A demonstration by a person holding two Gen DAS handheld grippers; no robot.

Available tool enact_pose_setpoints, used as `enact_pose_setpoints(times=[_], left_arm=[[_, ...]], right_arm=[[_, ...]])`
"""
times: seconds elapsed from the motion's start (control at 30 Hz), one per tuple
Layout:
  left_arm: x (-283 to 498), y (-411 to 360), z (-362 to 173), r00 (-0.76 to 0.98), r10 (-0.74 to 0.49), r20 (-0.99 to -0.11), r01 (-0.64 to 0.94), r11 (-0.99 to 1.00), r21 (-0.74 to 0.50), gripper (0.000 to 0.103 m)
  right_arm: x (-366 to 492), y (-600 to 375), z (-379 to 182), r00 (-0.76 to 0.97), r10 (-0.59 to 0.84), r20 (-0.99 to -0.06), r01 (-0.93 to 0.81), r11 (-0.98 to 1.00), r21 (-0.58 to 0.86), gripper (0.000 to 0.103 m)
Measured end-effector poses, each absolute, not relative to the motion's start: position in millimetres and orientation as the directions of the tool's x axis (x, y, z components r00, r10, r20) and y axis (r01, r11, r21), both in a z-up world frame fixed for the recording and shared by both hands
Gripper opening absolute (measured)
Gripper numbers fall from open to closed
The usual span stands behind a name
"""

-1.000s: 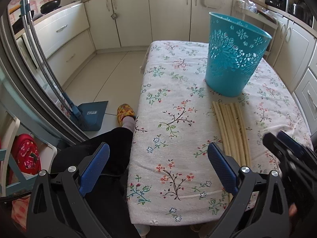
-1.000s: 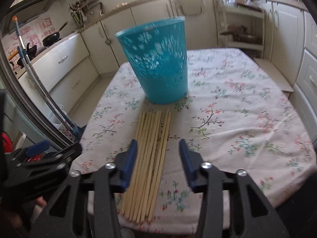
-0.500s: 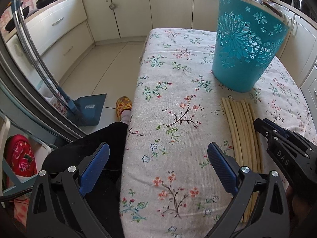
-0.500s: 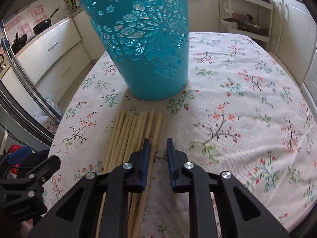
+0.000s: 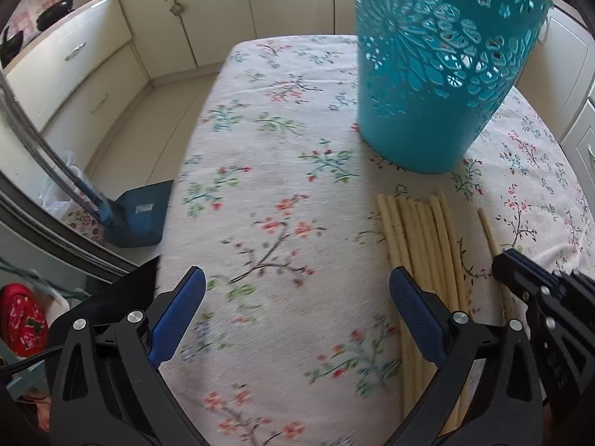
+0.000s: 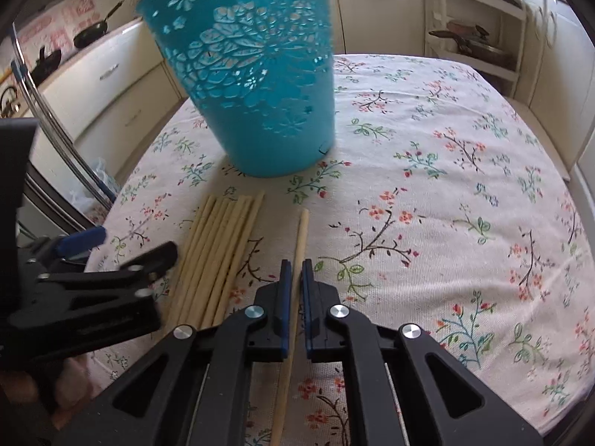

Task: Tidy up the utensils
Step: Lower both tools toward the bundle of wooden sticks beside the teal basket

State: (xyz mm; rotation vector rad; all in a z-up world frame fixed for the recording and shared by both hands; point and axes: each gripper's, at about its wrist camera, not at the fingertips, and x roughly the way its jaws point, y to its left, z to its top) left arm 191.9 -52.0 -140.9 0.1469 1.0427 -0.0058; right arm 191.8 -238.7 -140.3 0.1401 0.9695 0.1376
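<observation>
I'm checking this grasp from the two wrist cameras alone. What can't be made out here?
- Basket inside and rim: cut off by the top edge in both views.
- Near end of the held chopstick: hidden under the right gripper.
- Near ends of the chopstick bundle: hidden behind the left gripper.
- Whether the held chopstick has left the cloth: cannot tell.

No readable text in either view. The dustpan (image 5: 143, 212) on the floor carries a small pale label, but the print is too small and blurred to make out. The pink wall tiles (image 6: 80, 6) behind the counter show patterns, nothing legible.
</observation>
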Motion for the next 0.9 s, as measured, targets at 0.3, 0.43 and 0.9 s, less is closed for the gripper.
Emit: enact_pose_setpoints(times=[0.3,0.43,0.9], left_arm=[[194,-57,-139,0.507,0.05,-0.861,0.061,0.994,0.094,0.095],[193,-58,-136,0.508,0.034,-0.861,0.068,0.995,0.079,0.095],[205,-61,-145,0.5,0.037,-0.865,0.085,0.992,0.092,0.095]], right_arm=[[189,-243,-141,0.568,0.215,-0.794,-0.061,0.974,0.219,0.006],[189,-243,-140,0.571,0.221,-0.79,-0.064,0.972,0.226,0.006],[188,-244,-141,0.573,0.231,-0.786,-0.065,0.969,0.238,0.006]])
